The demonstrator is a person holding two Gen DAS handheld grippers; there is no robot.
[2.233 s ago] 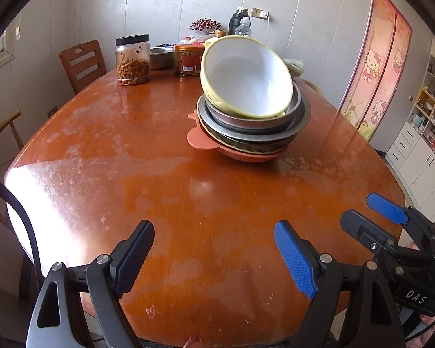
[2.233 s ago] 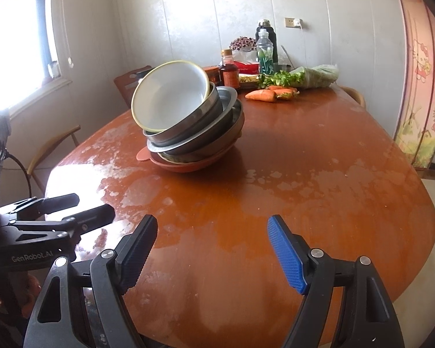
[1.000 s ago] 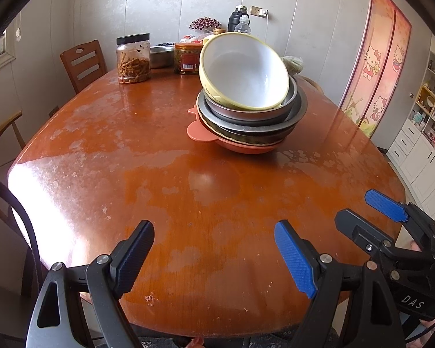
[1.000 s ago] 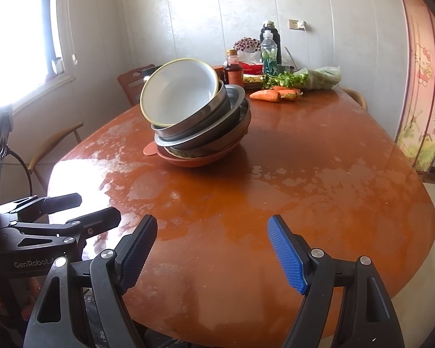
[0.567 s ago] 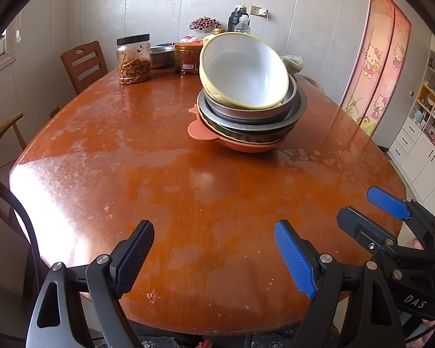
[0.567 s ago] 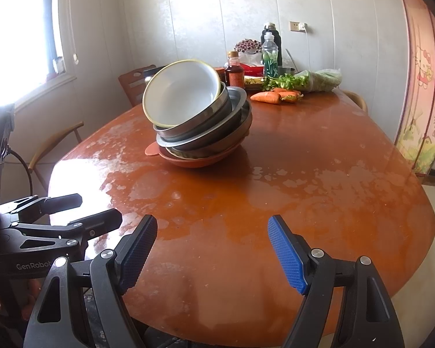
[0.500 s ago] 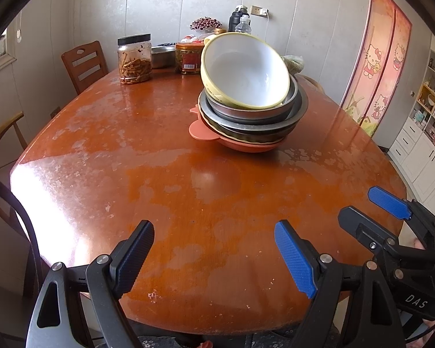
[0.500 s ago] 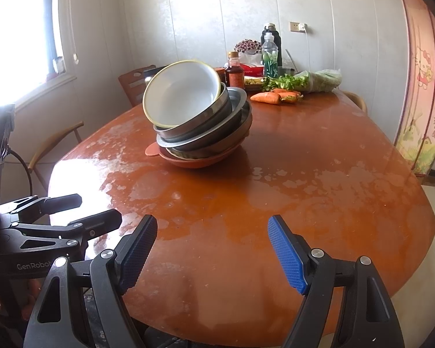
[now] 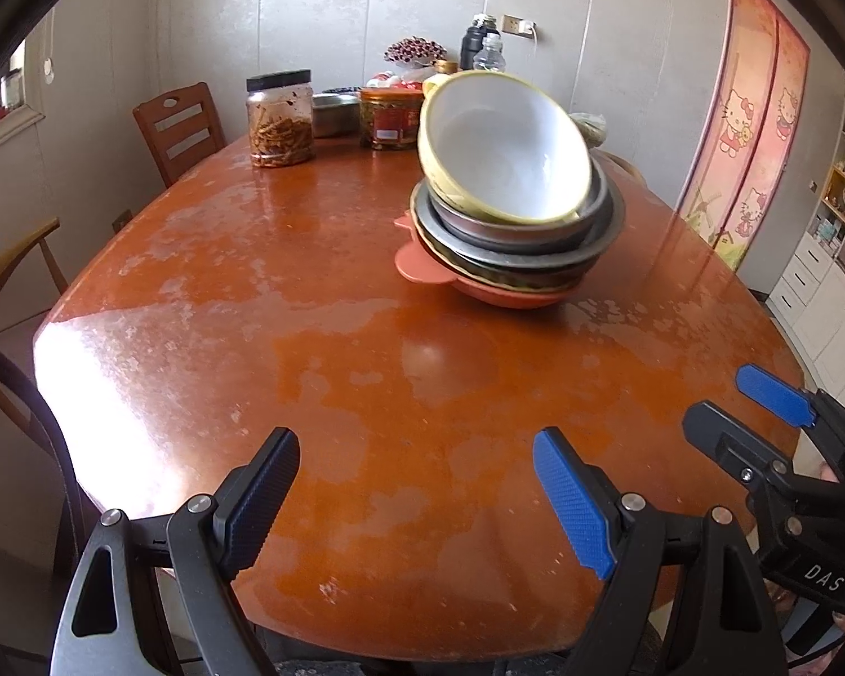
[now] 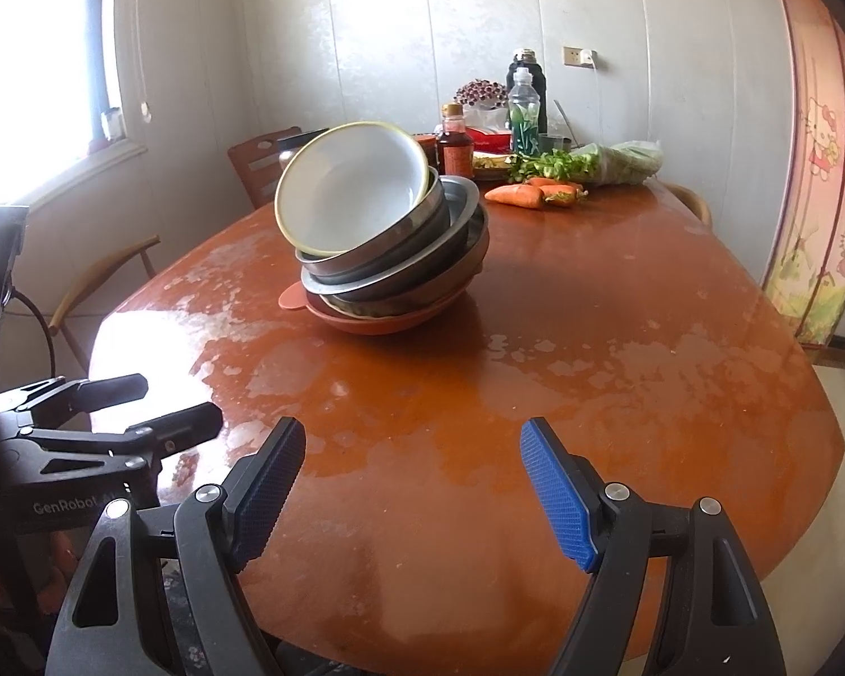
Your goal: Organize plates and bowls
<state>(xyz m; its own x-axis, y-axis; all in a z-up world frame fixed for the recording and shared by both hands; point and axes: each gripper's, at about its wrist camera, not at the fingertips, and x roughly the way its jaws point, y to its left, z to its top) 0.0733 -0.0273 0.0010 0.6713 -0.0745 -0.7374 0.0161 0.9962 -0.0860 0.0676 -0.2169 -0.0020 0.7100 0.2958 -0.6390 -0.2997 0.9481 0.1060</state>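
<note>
Over table: tools gaping (empty).

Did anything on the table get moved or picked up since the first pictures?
No. Nothing was picked up or put down. The left gripper and right gripper stayed open and empty near the table's edge. The stack of bowls, with the yellow-rimmed bowl tilted on top, stayed as it was.

Home dining room, wooden table, chairs, cartoon door, vegetables
</note>
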